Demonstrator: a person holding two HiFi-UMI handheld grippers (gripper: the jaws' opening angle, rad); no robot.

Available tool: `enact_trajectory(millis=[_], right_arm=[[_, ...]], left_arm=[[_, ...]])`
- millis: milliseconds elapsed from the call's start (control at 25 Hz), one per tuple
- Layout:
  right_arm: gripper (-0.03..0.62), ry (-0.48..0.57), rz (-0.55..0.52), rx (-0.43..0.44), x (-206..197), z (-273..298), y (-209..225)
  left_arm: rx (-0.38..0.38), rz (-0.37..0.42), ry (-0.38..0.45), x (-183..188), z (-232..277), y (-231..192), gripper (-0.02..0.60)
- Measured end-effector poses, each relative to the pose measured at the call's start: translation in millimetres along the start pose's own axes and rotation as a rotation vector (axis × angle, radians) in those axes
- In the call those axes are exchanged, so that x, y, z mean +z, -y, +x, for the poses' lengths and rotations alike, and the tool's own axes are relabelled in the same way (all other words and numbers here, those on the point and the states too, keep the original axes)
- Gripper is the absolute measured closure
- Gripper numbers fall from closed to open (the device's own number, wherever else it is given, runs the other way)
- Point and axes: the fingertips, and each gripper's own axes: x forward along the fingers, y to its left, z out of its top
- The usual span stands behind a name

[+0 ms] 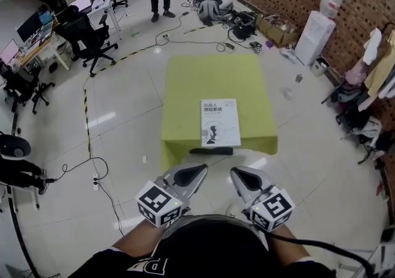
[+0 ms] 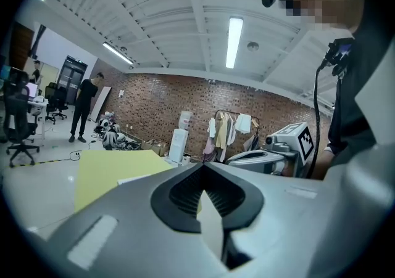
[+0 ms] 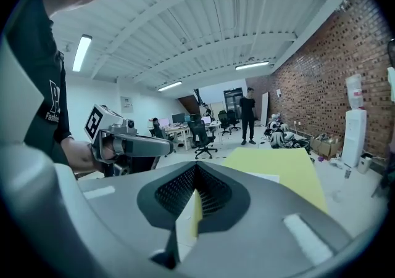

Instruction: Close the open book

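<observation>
in the head view, the book [image 1: 220,122] is lying flat near the front edge of the yellow-green desk [image 1: 197,73]. it is showing one white cover and no spread pages, so it is looking closed already and little seems to be remaining of the task. the left gripper [image 1: 197,171] and right gripper [image 1: 239,174] are hovering side by side close to the person's body, short of the desk and touching nothing. in the left gripper view, the jaws are meeting at their tips with nothing between them, pointing over the desk. in the right gripper view, the jaws are likewise pressing together empty, with the book showing as a pale sliver beyond them.
</observation>
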Motion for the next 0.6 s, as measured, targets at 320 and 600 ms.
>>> enact_trajectory(millis=[320,600], right_arm=[[0.588,0.023,0.045,-0.029,-5.5,-4.4,6.0],[0.588,0.009,0.066,-0.039,-12.0,-2.6,5.4]], left_arm=[[-0.024,0.001,-0.017,0.9,-3.0,4.5,0.574],[-0.039,-0.016,-0.026,-4.0,-2.5,2.6,0.574]])
